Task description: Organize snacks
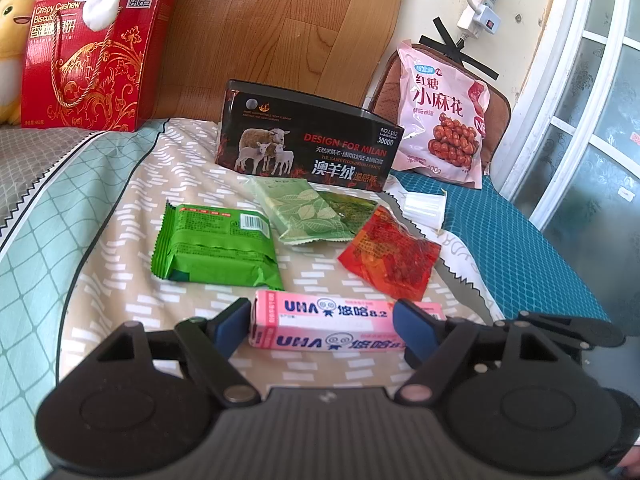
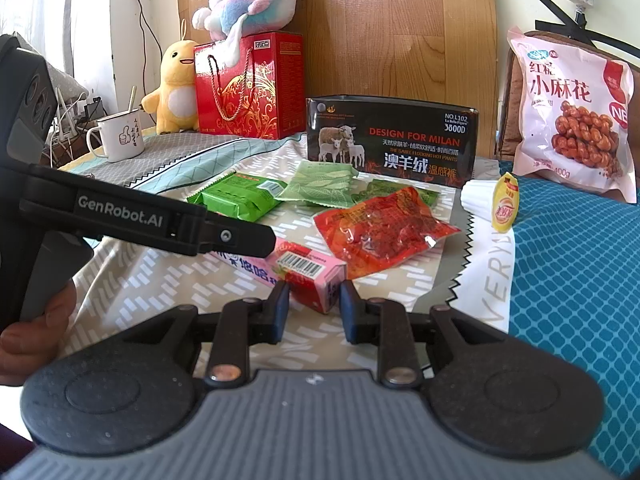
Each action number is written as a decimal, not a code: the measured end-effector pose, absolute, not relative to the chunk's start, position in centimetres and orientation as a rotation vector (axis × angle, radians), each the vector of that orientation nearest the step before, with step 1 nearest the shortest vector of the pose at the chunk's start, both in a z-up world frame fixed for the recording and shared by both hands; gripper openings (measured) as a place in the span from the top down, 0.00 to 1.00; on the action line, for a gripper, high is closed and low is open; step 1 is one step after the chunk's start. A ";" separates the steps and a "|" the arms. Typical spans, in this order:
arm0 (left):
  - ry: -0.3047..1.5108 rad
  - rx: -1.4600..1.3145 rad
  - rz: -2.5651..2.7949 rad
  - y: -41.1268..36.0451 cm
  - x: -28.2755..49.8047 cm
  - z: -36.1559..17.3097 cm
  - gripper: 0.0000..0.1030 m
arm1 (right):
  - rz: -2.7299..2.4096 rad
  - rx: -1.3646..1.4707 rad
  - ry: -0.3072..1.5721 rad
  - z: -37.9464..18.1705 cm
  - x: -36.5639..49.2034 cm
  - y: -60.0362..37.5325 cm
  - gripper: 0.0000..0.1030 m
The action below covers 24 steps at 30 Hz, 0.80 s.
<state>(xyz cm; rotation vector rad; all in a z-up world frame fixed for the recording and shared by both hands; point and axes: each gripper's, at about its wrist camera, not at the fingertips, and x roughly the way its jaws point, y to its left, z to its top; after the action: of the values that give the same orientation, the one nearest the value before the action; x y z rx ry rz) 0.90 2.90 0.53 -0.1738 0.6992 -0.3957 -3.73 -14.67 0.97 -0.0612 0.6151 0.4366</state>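
uha candy box, pink cardboard lying lengthwise on the patterned bedsheet nearest of the snacks, looks light and stiff but crushable, so its two short ends are probably the best hold. left gripper has its fingers spread round those ends, though contact is unclear. right gripper sits narrowly parted at the box's near-right corner, gripping nothing.

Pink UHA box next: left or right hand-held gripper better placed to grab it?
Left, probably. The left hand-held gripper stands open with the pink UHA box lengthwise between its blue pads, not clearly pressed. The right hand-held gripper is nearly closed, only at the box's end.
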 end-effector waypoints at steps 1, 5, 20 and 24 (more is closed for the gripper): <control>0.699 -0.174 -0.396 2.9 0.9 0.5 0.23 | 0.437 -0.061 0.615 1.0 -3.7 -14.7 0.71; 0.699 -0.175 -0.395 2.9 0.9 0.5 0.24 | 0.436 -0.064 0.615 1.0 -3.7 -14.6 0.71; 0.567 -0.222 -0.414 3.3 6.6 7.6 0.27 | 0.417 -0.068 0.466 5.4 1.4 -14.8 0.71; 0.531 -0.197 -0.418 2.1 11.9 9.9 0.28 | 0.395 -0.060 0.443 6.7 6.8 -15.3 0.71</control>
<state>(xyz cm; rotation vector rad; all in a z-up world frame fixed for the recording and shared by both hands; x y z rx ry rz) 11.94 2.11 9.93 -0.1974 0.5306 -0.4185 6.78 -15.31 6.72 -0.0600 0.4427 0.3954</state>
